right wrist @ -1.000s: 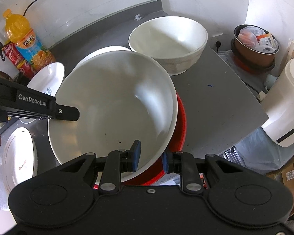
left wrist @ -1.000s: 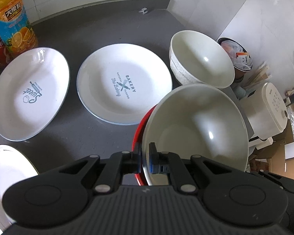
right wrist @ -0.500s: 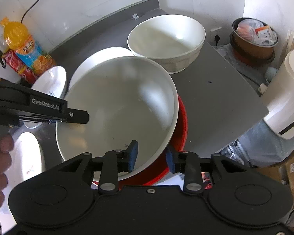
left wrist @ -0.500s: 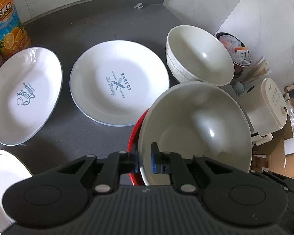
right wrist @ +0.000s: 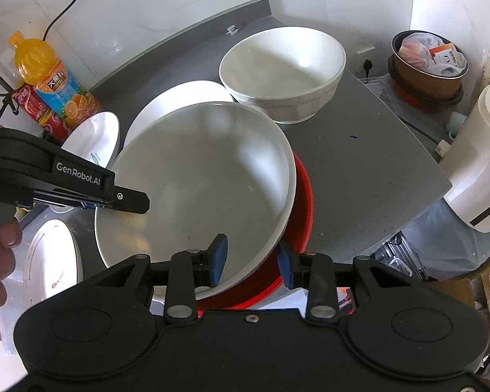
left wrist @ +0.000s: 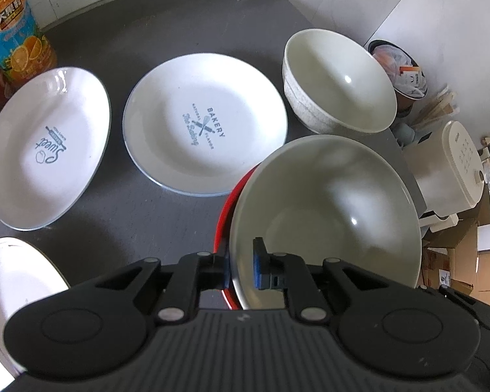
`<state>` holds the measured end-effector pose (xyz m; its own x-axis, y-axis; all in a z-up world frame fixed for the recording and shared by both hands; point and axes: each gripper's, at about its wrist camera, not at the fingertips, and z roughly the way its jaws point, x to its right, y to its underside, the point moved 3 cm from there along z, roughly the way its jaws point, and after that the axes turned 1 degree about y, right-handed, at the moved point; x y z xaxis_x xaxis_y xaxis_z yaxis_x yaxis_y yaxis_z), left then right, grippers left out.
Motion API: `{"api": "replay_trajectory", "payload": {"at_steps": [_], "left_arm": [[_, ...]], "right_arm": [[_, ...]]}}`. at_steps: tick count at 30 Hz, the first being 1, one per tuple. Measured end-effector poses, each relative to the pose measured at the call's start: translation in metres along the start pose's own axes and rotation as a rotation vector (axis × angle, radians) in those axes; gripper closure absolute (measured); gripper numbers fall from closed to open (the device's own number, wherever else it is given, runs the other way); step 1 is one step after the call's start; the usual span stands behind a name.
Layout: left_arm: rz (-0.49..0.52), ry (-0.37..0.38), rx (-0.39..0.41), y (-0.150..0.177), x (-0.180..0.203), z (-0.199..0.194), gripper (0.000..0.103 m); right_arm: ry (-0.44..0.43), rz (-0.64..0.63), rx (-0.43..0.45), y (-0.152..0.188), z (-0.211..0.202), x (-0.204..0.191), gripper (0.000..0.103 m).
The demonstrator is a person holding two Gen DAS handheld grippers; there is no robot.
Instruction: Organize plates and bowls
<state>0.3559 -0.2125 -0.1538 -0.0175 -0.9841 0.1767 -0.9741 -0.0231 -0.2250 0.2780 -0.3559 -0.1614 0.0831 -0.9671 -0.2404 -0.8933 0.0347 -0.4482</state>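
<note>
A large white bowl [left wrist: 326, 215] with a red outside [right wrist: 302, 202] is held above the grey counter [left wrist: 166, 32] by both grippers. My left gripper [left wrist: 241, 266] is shut on its near-left rim. My right gripper [right wrist: 251, 258] is shut on its near-right rim, one finger inside, one outside. A second white bowl [left wrist: 336, 81] stands upright at the back right; it also shows in the right wrist view [right wrist: 284, 72]. A round "Bakery" plate [left wrist: 205, 124] and an oval "Sweet" plate [left wrist: 45, 147] lie on the counter.
Another white plate [left wrist: 13, 290] lies at the near left. A juice bottle [right wrist: 52, 81] and a red can stand at the back left by the wall. Off the counter's right edge are a white rice cooker [left wrist: 454, 170], a bin [right wrist: 428, 65] and cardboard boxes.
The held bowl has shifted slightly toward the back-right bowl with both grippers still on its rim. The plates and the second bowl have not moved.
</note>
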Motion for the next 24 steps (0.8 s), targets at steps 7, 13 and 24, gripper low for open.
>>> {"api": "replay_trajectory", "payload": {"at_steps": [7,13,24], "left_arm": [[0.032,-0.056,0.022,-0.001,0.001,-0.01,0.082],[0.022,-0.065,0.046,-0.007,-0.005,-0.018,0.073],[-0.001,-0.06,0.067,-0.023,-0.003,-0.013,0.069]], "right_arm": [[0.004,0.0,0.016,-0.004,-0.003,0.0,0.063],[-0.005,0.036,0.039,-0.009,-0.008,0.009,0.061],[-0.018,0.113,0.057,-0.017,-0.008,0.032,0.076]]}}
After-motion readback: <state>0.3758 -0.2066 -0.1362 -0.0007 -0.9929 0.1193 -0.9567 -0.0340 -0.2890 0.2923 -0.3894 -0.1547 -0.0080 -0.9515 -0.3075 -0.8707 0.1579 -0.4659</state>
